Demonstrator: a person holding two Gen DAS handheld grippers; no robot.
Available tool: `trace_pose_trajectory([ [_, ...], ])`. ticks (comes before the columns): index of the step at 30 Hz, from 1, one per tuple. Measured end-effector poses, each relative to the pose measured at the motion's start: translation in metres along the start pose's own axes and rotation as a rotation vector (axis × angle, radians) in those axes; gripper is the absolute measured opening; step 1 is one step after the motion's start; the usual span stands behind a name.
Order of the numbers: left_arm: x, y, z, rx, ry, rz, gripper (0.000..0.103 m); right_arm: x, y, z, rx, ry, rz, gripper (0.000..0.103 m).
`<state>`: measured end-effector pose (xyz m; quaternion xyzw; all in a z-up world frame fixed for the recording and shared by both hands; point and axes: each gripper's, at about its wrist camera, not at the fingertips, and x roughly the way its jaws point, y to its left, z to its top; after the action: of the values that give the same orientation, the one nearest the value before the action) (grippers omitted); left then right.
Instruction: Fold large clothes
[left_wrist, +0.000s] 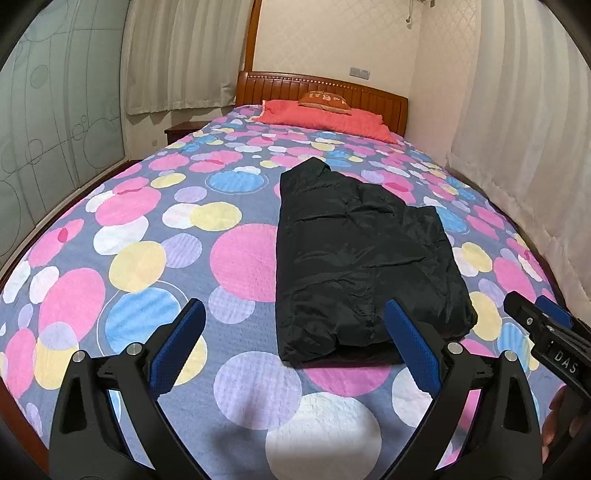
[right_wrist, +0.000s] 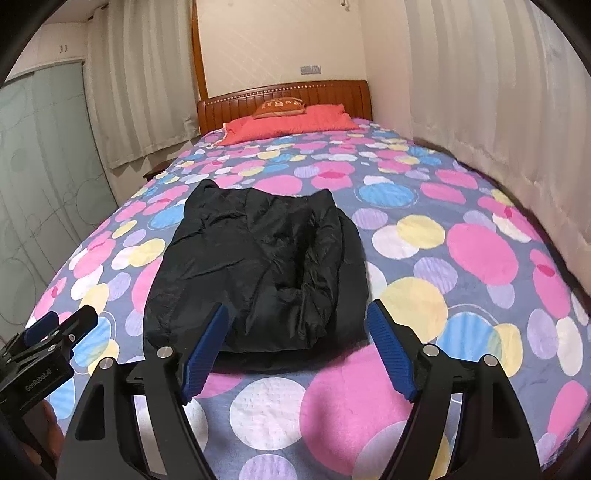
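Observation:
A black puffy jacket (left_wrist: 362, 258) lies folded into a long narrow bundle on the bed's dotted cover (left_wrist: 147, 229); it also shows in the right wrist view (right_wrist: 258, 266). My left gripper (left_wrist: 295, 314) is open and empty, held just short of the jacket's near end and slightly left of it. My right gripper (right_wrist: 297, 314) is open and empty, also just in front of the near end. Each gripper shows at the edge of the other's view: the right one (left_wrist: 535, 310) and the left one (right_wrist: 62, 325).
A red pillow (left_wrist: 325, 118) with an orange cushion (left_wrist: 325, 99) lies at the wooden headboard (left_wrist: 321, 83). Curtains (left_wrist: 517, 147) hang along the bed's right side. A glass sliding door (left_wrist: 55, 122) stands to the left, a nightstand (left_wrist: 183, 131) by the headboard.

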<state>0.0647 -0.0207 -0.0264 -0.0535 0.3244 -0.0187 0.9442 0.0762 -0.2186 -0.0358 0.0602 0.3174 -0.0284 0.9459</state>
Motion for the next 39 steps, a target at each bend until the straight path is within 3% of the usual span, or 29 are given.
trace_pose_trajectory([
  [39, -0.021, -0.018, 0.006, 0.016, -0.038, -0.028, 0.097, -0.013, 0.007, 0.005, -0.022, -0.035, -0.019, 0.076],
])
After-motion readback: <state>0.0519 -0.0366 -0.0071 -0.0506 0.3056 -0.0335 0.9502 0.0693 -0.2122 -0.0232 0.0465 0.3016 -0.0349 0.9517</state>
